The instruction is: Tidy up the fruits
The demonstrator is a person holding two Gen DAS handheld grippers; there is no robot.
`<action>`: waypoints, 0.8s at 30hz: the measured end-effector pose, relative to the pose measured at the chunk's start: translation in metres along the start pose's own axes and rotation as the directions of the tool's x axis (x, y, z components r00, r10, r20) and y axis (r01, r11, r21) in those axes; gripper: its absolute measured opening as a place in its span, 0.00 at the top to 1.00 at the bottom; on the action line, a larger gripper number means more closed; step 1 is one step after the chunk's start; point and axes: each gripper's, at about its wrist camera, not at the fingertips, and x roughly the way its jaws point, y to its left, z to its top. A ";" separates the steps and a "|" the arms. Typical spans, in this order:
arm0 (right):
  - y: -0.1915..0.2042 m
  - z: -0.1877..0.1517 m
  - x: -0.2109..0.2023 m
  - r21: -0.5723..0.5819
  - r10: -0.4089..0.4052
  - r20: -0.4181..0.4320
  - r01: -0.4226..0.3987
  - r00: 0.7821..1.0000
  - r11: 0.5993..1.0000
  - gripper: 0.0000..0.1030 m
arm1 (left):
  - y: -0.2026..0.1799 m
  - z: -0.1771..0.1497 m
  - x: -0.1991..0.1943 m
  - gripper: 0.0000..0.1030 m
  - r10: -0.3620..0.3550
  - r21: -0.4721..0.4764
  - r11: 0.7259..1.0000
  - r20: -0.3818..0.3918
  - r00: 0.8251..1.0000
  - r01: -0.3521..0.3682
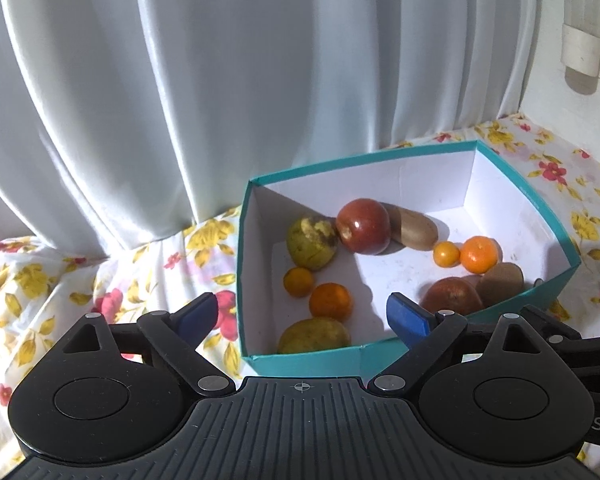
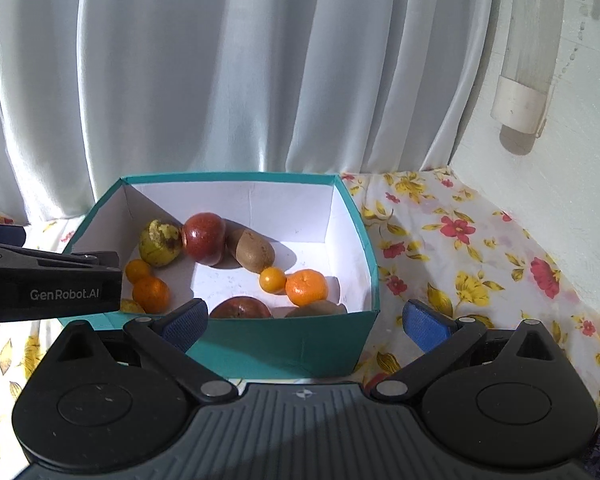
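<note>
Floral cloth (image 2: 460,248) under white curtain (image 2: 220,80), teal box (image 2: 284,344) of fruit ahead of both grippers.

Left gripper (image 1: 302,312) spread wide and empty, just over the near rim, one pad outside the left wall and one over the box floor. Below and between its pads: green fruit (image 1: 314,336) tight against the near wall, orange (image 1: 330,300) just behind, small orange (image 1: 298,282) a little to the left. Farther back, left to right: pear (image 1: 310,244), apple (image 1: 364,226) touching it, kiwi (image 1: 418,232) with long axis along the back, toward the right wall. Near right corner crowded: second apple (image 1: 452,296) and second kiwi (image 1: 500,278) side by side. Right gripper (image 2: 304,324) also wide and empty, short of the near wall, so the left one judged nearer to the fruit. Open white floor in the middle, good room for moving; walls high, so approach from above probably needed.
</note>
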 end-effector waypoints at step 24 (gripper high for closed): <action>-0.003 0.014 0.079 -0.082 0.067 -0.505 -0.125 0.860 0.989 0.00 | 0.009 -0.003 0.027 0.09 -0.005 -0.129 0.990 -0.395 0.919 -0.050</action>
